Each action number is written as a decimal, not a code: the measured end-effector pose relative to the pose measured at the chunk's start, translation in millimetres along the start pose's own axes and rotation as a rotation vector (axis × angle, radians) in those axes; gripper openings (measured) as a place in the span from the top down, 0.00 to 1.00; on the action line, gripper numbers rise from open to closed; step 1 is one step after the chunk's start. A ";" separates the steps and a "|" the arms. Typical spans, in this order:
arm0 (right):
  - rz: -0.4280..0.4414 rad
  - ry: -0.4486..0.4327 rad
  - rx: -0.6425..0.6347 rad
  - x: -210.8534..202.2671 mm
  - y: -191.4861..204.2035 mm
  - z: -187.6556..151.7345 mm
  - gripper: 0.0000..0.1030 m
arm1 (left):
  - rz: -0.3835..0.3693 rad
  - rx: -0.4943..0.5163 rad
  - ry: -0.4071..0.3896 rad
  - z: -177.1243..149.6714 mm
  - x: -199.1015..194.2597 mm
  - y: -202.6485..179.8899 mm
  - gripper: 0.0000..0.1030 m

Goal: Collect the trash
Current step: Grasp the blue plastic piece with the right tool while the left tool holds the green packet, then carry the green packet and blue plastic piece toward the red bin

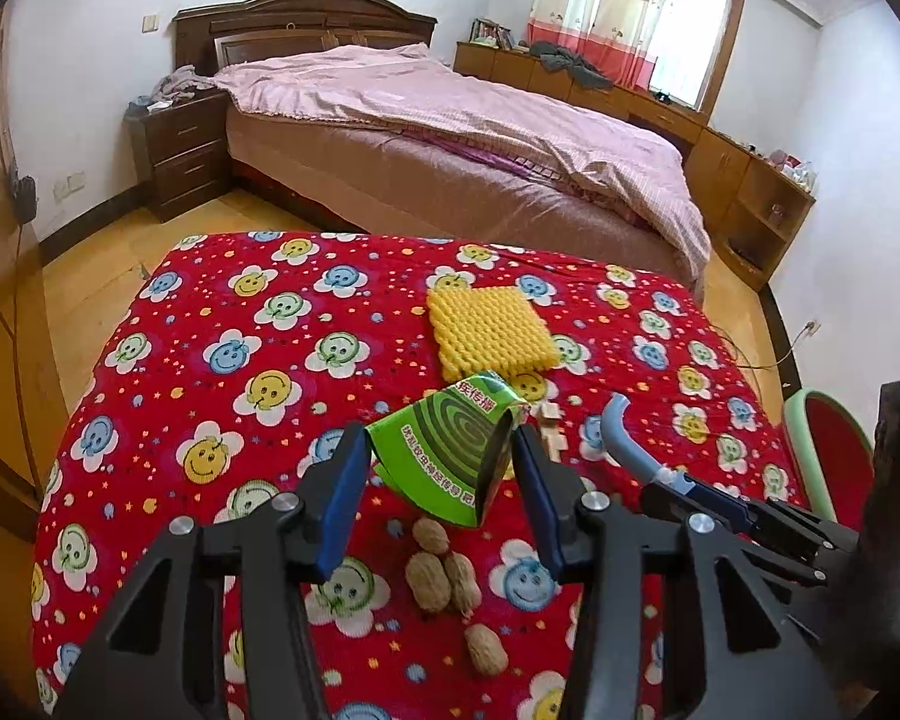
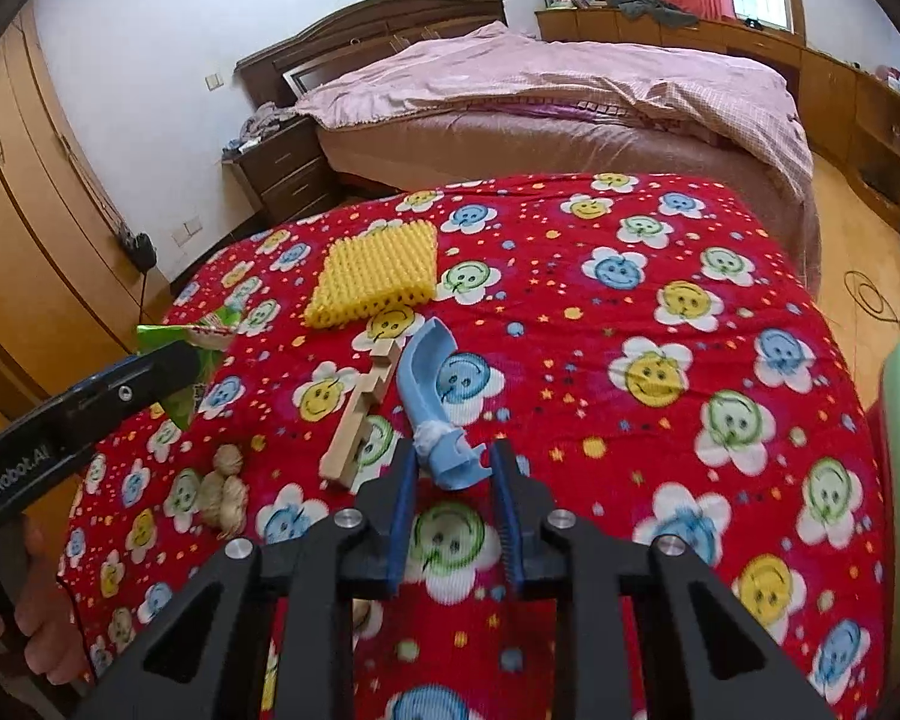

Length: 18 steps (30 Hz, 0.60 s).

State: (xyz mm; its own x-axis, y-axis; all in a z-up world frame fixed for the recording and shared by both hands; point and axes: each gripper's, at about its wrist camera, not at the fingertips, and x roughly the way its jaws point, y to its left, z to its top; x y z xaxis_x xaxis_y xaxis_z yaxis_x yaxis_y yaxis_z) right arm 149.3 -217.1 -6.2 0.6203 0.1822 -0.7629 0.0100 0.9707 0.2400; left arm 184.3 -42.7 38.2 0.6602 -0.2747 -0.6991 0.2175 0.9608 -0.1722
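My left gripper [image 1: 441, 441] is shut on a flattened green mosquito-coil box [image 1: 450, 450], held between its blue pads above the red smiley-flower cloth [image 1: 210, 360]. Several peanuts [image 1: 441, 576] lie on the cloth just below it; they also show in the right wrist view [image 2: 222, 492]. My right gripper [image 2: 453, 456] is shut on the base of a curved blue plastic piece [image 2: 429, 384], which rests on the cloth. In the left wrist view the blue piece [image 1: 627, 435] and the right gripper stand at the right. The green box [image 2: 192, 336] shows at the left of the right wrist view.
A yellow knobbly pad [image 1: 489, 330] lies further back on the cloth [image 2: 372, 273]. A wooden notched piece [image 2: 363, 414] lies left of the blue piece. A green-rimmed red bin [image 1: 834, 450] stands at the right edge. A bed [image 1: 450, 138] and cabinets are behind.
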 end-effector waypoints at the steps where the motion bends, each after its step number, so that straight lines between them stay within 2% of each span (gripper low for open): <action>1: 0.000 -0.006 0.002 -4.1 -0.1 -0.9 0.74 | -0.006 0.001 -0.005 -0.8 -4.2 -2.0 0.52; 18: -0.047 -0.134 0.103 -104.4 -29.5 -35.5 0.74 | -0.111 0.058 -0.041 -16.5 -54.7 -50.1 0.52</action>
State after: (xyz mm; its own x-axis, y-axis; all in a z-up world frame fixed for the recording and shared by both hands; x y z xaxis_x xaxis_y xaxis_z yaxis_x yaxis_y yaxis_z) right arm 56.5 -259.2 45.0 0.7160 0.1083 -0.6897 0.1172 0.9552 0.2717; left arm 125.4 -75.2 73.6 0.6581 -0.3813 -0.6492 0.3308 0.9210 -0.2057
